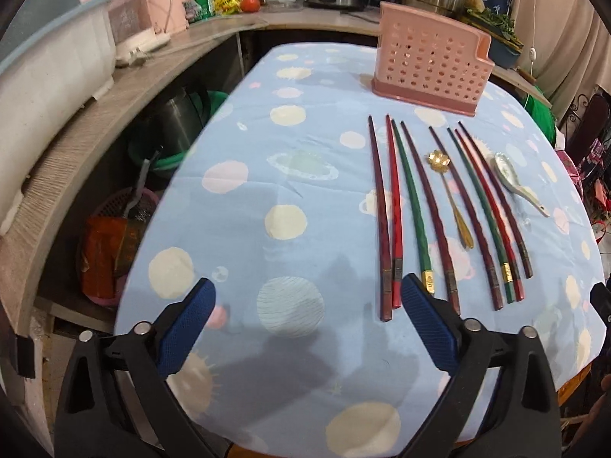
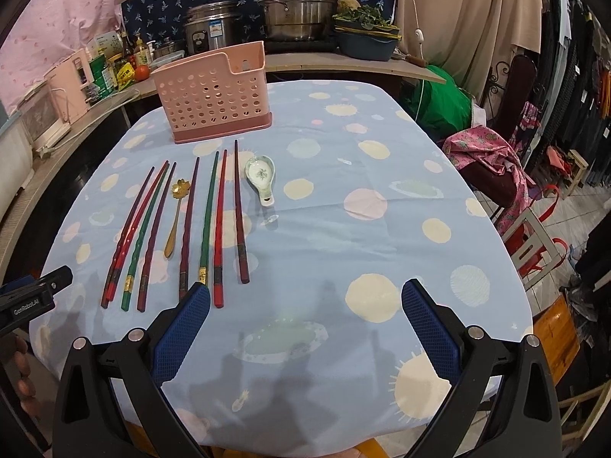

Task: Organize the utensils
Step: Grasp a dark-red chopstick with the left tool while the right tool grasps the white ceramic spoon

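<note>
Left wrist view: left gripper [image 1: 307, 297] spread wide, nothing between its blue pads [image 1: 187, 328], poised over near edge of table [image 1: 214, 160] with blue spotted cloth. To its right, 8 chopsticks [image 1: 410, 198] laid flat in a row, tips toward far side, gold spoon [image 1: 450, 194] in the middle gap, white ceramic spoon [image 1: 513, 181] at right end. Pink perforated holder [image 1: 431, 63] upright just beyond tips, well apart from gripper.

Right wrist view: right gripper [image 2: 305, 297] likewise wide open, holding nothing, above bare cloth right of chopsticks [image 2: 208, 213]; left pad's tip overlapping thick end of green chopstick [image 2: 209, 210]. Steel pots [image 2: 296, 4] on far counter.
</note>
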Demonstrator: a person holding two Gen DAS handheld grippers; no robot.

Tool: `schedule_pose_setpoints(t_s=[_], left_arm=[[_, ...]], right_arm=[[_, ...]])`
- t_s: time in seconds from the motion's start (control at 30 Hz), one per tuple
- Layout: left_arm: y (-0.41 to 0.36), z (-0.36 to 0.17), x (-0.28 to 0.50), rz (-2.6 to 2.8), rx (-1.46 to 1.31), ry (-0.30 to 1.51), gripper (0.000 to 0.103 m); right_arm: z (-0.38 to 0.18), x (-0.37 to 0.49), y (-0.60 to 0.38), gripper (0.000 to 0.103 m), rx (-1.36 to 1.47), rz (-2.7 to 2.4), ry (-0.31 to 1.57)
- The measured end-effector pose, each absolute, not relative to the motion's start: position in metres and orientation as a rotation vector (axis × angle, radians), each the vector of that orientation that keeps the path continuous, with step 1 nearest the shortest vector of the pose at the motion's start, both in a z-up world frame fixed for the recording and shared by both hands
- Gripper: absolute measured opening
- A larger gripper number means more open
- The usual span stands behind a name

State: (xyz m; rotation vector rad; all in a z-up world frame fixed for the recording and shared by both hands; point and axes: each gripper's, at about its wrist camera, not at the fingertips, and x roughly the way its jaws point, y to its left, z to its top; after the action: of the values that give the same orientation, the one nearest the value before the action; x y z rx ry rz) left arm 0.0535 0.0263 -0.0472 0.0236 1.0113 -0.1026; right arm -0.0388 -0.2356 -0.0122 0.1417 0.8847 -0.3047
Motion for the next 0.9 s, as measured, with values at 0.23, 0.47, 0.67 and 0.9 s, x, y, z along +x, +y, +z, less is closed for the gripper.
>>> schedule_pose_setpoints(t_s=[0.23,0.47,0.67,0.9], left_arm=[[0.015,-0.068,0.077,-0.140,0.005,1.067,0.079],[0.008,-0.084,0.089,-0.142,0.021,1.092,0.075],[0.008,-0.087,0.094,-0.118,0.067,1.091,0.073],[0.006,-0.081,0.091,-0.155,0.059,1.085,0.036]], right_arm=[[-0.021,-0.024,-0.237,0.096,0.138,-0.302,0.913],[-0.025,-0.012,-0.238,0.096,0.135,-0.296,0.926],[-0.027,-0.001,-0.238,0.096,0.135,-0.283,0.937],[-0.024,0.022,-0.244,0.094,0.150,-0.250,0.915]])
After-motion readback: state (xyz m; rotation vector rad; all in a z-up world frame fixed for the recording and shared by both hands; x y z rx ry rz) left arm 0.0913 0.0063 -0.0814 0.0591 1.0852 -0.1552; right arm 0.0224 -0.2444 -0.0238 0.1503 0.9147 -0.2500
